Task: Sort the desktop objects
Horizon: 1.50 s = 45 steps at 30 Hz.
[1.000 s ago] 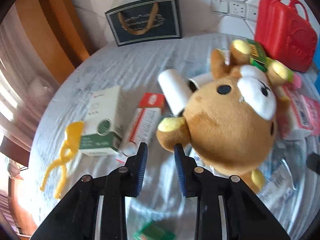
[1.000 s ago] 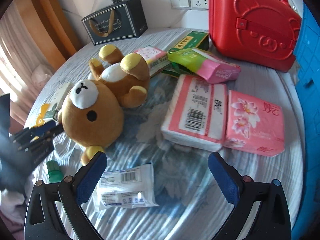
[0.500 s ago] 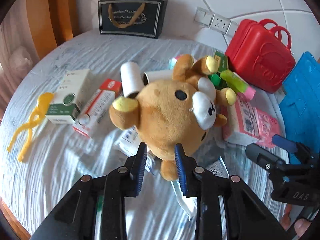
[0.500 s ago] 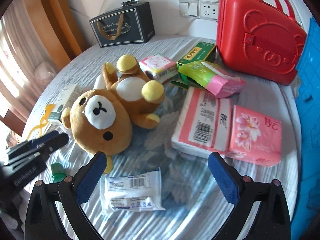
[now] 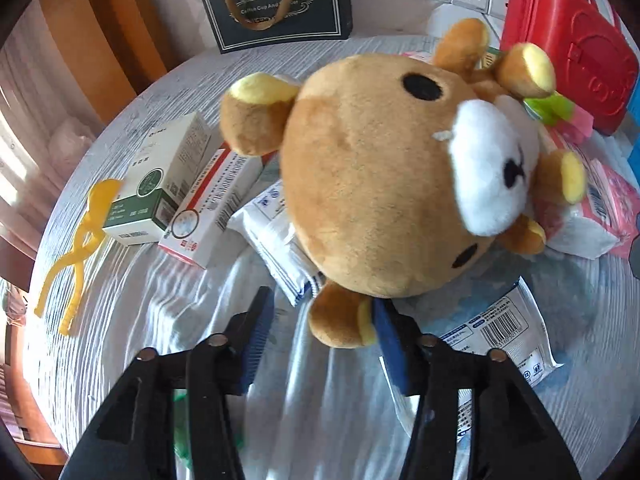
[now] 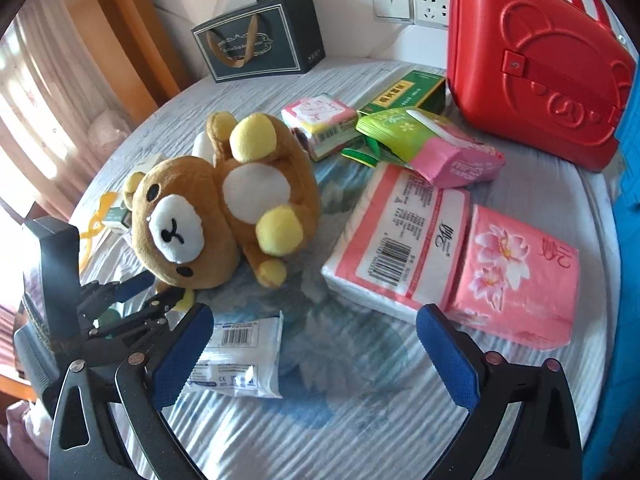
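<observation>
My left gripper (image 5: 320,328) has just been opening, jaws spread; bear (image 5: 384,184) ear, lower centre, touches one pad. Back straight off. Right gripper (image 6: 312,352) spread, empty.

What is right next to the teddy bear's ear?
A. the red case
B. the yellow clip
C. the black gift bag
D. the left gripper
D: the left gripper sits at the teddy bear's lower ear, jaws apart with the ear between them; the rest lie farther off.
</observation>
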Each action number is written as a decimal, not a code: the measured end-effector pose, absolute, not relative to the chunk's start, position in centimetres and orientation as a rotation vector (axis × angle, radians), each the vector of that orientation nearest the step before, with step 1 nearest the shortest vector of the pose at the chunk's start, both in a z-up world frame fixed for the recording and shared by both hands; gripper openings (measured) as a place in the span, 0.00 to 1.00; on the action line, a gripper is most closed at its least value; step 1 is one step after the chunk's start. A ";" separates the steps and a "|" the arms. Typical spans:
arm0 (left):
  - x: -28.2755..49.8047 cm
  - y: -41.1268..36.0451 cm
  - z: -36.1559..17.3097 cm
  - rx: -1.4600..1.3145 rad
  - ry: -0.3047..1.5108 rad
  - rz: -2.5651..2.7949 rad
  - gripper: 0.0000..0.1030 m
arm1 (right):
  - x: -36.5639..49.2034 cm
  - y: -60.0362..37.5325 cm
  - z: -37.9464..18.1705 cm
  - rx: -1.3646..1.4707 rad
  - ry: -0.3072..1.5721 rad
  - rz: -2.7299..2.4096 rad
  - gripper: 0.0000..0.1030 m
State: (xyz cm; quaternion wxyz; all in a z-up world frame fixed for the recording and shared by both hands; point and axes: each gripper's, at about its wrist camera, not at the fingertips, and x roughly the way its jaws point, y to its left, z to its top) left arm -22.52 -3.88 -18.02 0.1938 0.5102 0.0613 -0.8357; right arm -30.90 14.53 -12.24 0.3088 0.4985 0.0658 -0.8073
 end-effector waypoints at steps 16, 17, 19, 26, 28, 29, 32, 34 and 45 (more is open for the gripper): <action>-21.5 -6.2 -17.1 1.342 0.308 -2.391 0.53 | -33.9 10.3 -13.1 1.244 0.177 -2.127 0.87; -21.4 -6.1 -17.1 1.341 0.332 -2.398 0.53 | -34.1 10.1 -13.2 1.244 0.194 -2.133 0.86; -21.2 -5.9 -17.1 1.338 0.370 -2.411 0.53 | -34.4 9.9 -13.6 1.240 0.219 -2.139 0.80; -22.2 -4.5 -19.0 1.380 0.364 -2.412 0.53 | -35.3 9.2 -15.2 1.275 0.256 -2.113 0.58; -22.8 -4.8 -19.7 1.420 0.381 -2.397 0.53 | -35.4 9.1 -15.4 1.270 0.267 -2.110 0.57; -23.0 -4.8 -20.1 1.445 0.377 -2.386 0.53 | -35.4 9.1 -15.4 1.270 0.274 -2.106 0.57; -23.4 -4.3 -20.4 1.450 0.331 -2.402 0.42 | -35.5 9.0 -15.7 1.271 0.293 -2.094 0.57; -23.7 -4.4 -20.2 1.439 0.336 -2.414 0.34 | -35.7 8.7 -16.0 1.281 0.311 -2.078 0.57; -24.4 -4.8 -18.6 1.340 0.275 -2.447 0.28 | -35.7 8.5 -17.5 1.296 0.328 -2.066 0.29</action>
